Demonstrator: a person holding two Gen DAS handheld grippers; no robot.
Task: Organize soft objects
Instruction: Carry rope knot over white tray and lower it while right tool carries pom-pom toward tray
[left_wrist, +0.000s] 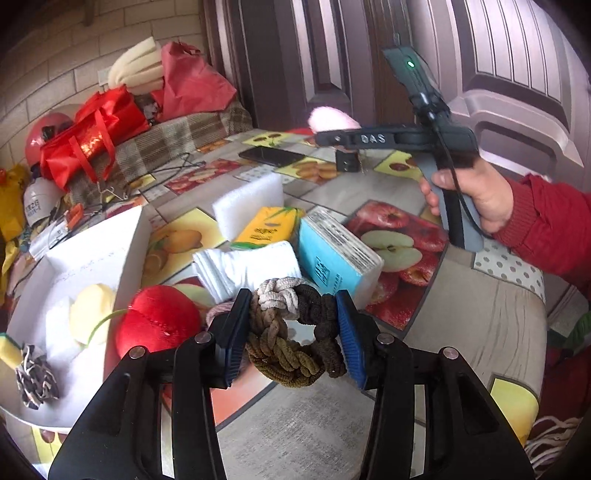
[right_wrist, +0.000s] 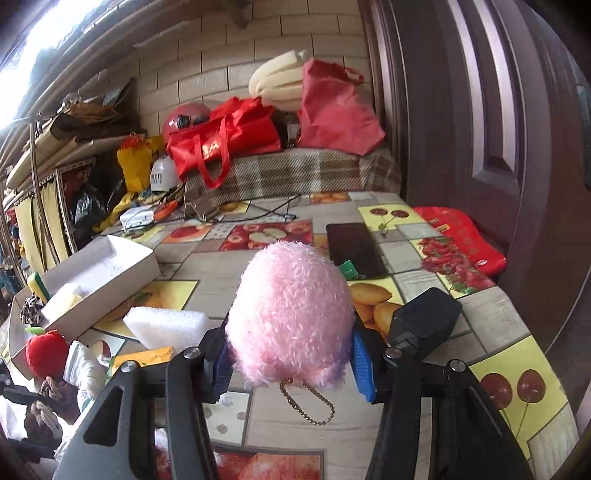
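Observation:
My left gripper is shut on a braided hair tie of brown, olive and beige strands, held above the table. My right gripper is shut on a pink fluffy pom-pom with a gold chain hanging below; in the left wrist view the right gripper is held high over the table with the pom-pom. A white box at the left holds a yellow sponge and a patterned scrunchie. A red plush apple lies beside it.
On the fruit-print tablecloth lie a white foam block, a yellow tissue pack, a blue tissue pack, a folded white cloth and a black phone. Red bags crowd the far left. A dark door stands at the right.

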